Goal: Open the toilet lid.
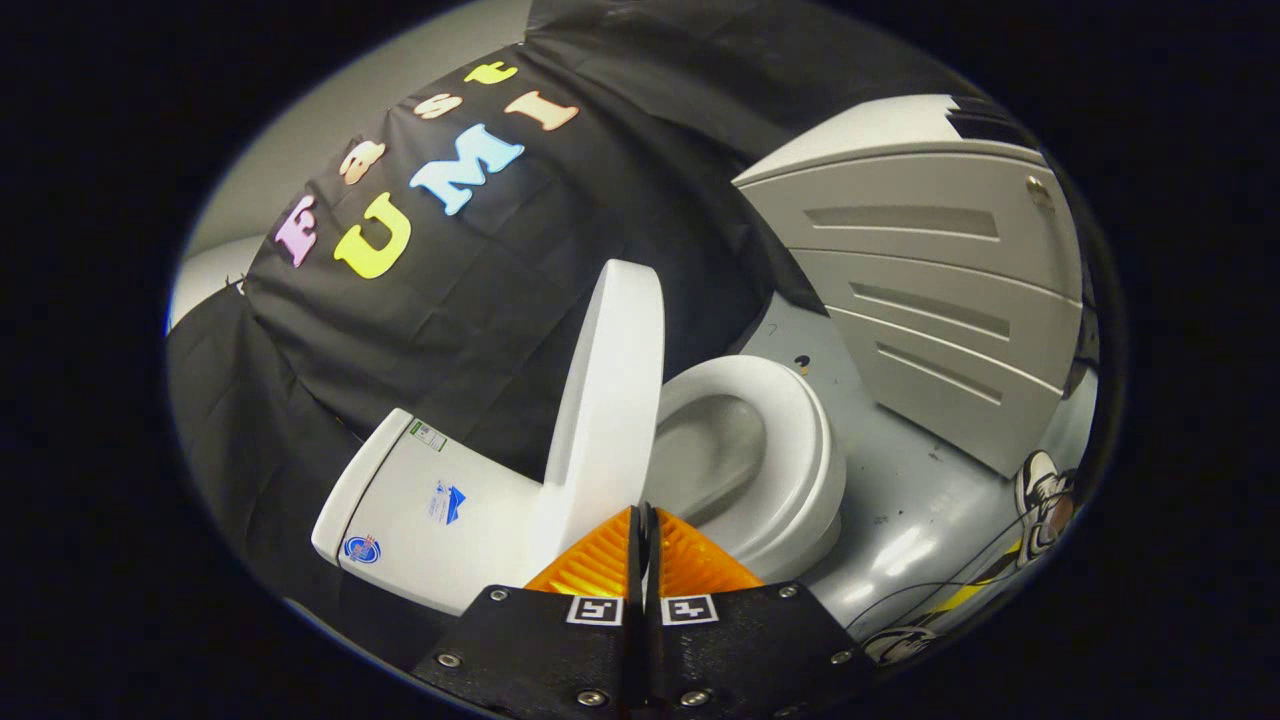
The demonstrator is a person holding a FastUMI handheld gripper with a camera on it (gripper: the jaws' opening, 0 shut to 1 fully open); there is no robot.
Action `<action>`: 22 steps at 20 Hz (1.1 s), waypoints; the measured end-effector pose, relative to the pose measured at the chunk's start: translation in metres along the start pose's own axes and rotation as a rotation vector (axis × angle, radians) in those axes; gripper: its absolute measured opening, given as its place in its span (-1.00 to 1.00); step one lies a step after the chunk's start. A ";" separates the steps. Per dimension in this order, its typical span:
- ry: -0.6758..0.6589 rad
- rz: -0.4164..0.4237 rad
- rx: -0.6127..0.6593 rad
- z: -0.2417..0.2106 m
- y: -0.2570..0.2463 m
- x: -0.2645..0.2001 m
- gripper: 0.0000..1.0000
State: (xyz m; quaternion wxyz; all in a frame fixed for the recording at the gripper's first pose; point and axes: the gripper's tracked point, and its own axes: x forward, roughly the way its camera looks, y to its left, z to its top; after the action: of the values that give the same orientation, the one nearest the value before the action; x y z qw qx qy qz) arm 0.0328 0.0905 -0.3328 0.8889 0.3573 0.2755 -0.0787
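The white toilet lid (610, 400) stands straight up, just ahead of the orange fingers (600, 560). The gripper (645, 530) is closed tight and holds nothing. Past the lid sits the open seat (800, 450) and bowl (710, 450). A grey cabinet (930, 300) stands near on the shiny grey floor (900, 500). A shoe (1040, 500) shows beside it.

Raised lid (610, 400) stands just ahead of the closed hand-held gripper (645, 520); bowl (745, 450) beyond lies open.

grey drawer cabinet (930, 290), grey floor (900, 500), sneaker (1042, 500)
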 end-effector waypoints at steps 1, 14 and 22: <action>-0.005 -0.004 -0.036 0.002 0.009 -0.001 -1.00; -0.060 -0.050 -0.400 0.012 0.081 -0.021 -1.00; -0.102 -0.075 -0.578 0.011 0.127 -0.027 -1.00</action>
State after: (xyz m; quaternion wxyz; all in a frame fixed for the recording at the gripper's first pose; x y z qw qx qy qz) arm 0.0580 0.1743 -0.2359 0.9631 0.0745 0.2542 -0.0475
